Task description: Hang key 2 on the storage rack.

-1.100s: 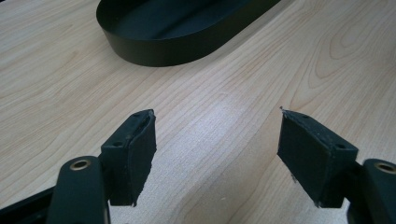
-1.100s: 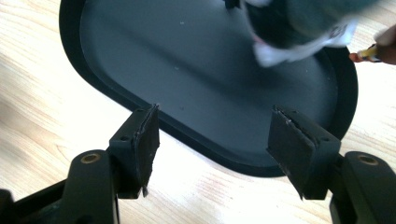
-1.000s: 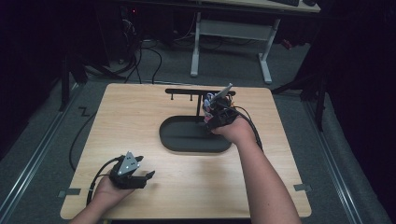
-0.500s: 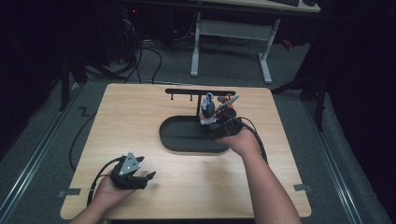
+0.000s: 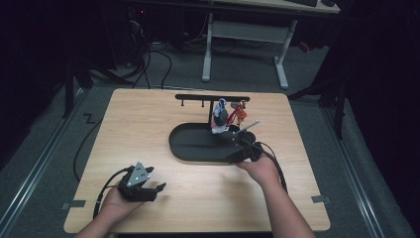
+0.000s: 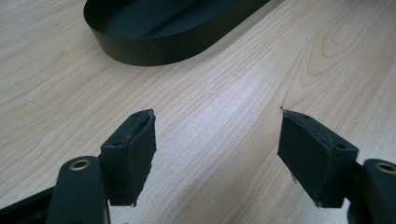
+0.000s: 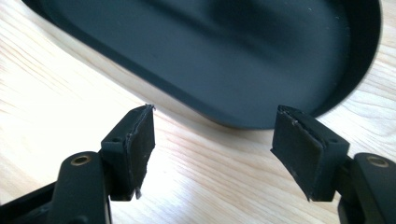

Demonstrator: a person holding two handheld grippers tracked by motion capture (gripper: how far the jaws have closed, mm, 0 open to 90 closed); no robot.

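A black oval tray [image 5: 195, 146] lies mid-table with nothing in it; its rim shows in the left gripper view [image 6: 154, 46] and its dark floor in the right gripper view [image 7: 210, 56]. Behind it stands a black rack [image 5: 213, 97] with a top bar. Two small things hang under the bar, one grey and white [image 5: 219, 119], one red [image 5: 238, 113]. My right gripper [image 5: 236, 154] sits low at the tray's near right end. Its jaws [image 7: 212, 144] have just been opening and hold nothing. My left gripper [image 5: 158, 188] rests open near the front left, its jaws [image 6: 217, 149] over bare wood.
The wooden table [image 5: 148, 124] stands on a grey floor. A white desk frame [image 5: 242, 29] and cables [image 5: 148, 64] lie beyond its far edge. A cable trails from each gripper over the table's front part.
My right gripper came away from the rack, down and toward the person, to the tray's near right end. The two small things stay hanging at the rack. The left gripper has not moved.
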